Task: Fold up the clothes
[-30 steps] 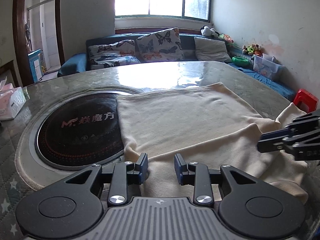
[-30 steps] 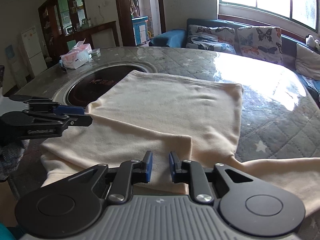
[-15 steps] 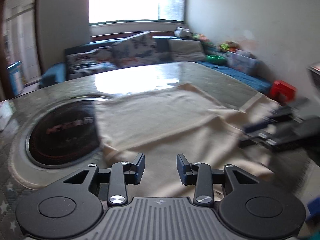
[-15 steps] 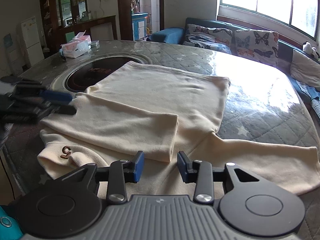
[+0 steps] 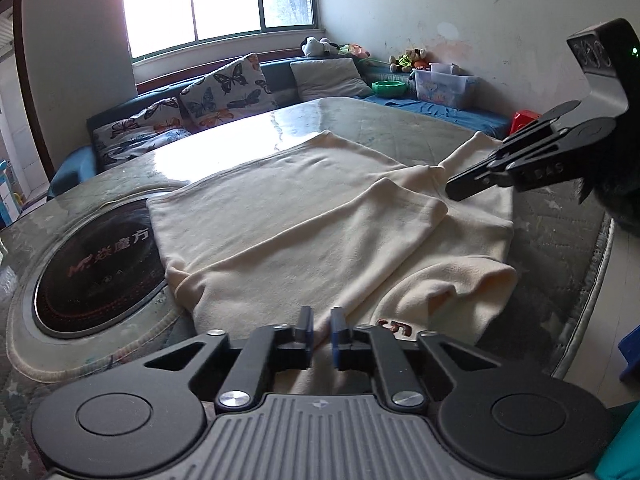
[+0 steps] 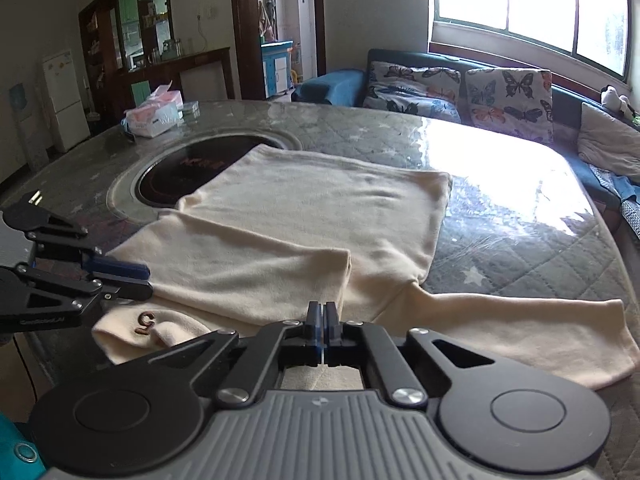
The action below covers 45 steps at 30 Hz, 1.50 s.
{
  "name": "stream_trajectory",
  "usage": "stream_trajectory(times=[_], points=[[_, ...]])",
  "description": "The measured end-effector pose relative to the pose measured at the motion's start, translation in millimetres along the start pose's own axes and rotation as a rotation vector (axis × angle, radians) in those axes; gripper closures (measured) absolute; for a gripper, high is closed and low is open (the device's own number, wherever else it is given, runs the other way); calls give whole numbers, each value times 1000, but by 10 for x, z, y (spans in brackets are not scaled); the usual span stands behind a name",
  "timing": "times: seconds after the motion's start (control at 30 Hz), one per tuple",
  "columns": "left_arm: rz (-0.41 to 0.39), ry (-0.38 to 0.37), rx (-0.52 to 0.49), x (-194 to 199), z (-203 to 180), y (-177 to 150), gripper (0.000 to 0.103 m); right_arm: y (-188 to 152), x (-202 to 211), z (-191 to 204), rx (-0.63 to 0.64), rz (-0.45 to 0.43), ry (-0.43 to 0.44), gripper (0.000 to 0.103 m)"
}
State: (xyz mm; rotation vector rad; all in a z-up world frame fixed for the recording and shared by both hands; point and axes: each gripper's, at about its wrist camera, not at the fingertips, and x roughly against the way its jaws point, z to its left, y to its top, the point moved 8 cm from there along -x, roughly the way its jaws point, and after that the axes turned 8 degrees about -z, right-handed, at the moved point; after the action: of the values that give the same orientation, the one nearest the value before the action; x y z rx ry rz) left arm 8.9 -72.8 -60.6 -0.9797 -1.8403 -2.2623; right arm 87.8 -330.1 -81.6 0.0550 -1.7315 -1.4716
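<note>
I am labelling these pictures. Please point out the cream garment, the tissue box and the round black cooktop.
cream garment (image 6: 320,200), right wrist view, on its flat body.
tissue box (image 6: 154,118), right wrist view, on its near side.
round black cooktop (image 5: 96,264), left wrist view, on its dark glass.

Red "M" logo with Chinese characters "魔方" on the black induction cooktop (image 5: 96,268); brown "S" on the cream garment (image 5: 394,326).
</note>
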Motion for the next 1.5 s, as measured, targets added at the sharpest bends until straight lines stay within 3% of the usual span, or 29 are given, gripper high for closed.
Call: stream_trajectory(times=[0.17, 0.23, 0.3, 0.5, 0.6, 0.73, 0.97, 1.23, 1.37, 1.5], points=[[-14, -17, -9, 48, -10, 22, 92, -49, -36, -37, -2, 22, -4, 98], [-18, -18, -16, 46, -33, 24, 87, -68, -73, -51, -11, 25, -5, 96], [-22, -23, -25, 42, -61, 27, 75, -98, -131, -63, -18, 28, -8, 89], [-11, -35, -57, -26, -117, -1, 76, -135, -239, -53, -37, 37, 19, 90], [-11, -31, -52, -26, -95, 0, 94, -126, -215, -63, -50, 29, 22, 99], [-27, -22, -37, 40, -25, 34, 99, -39, -61, -66, -70, -9, 32, 100], [-25, -19, -25, 118, 72, 21, 99, -82, 64, 8, -49, 6, 33, 100], [-19, -16, -91, 165, 39, -45, 90, -113, 63, -45, -22, 1, -29, 96], [-31, -35, -136, 145, -35, -32, 81, -34, 40, 42, -1, -15, 9, 96], [-25, -56, -192, 59, -138, -51, 81, -48, -51, 154, 28, 0, 46, 95]])
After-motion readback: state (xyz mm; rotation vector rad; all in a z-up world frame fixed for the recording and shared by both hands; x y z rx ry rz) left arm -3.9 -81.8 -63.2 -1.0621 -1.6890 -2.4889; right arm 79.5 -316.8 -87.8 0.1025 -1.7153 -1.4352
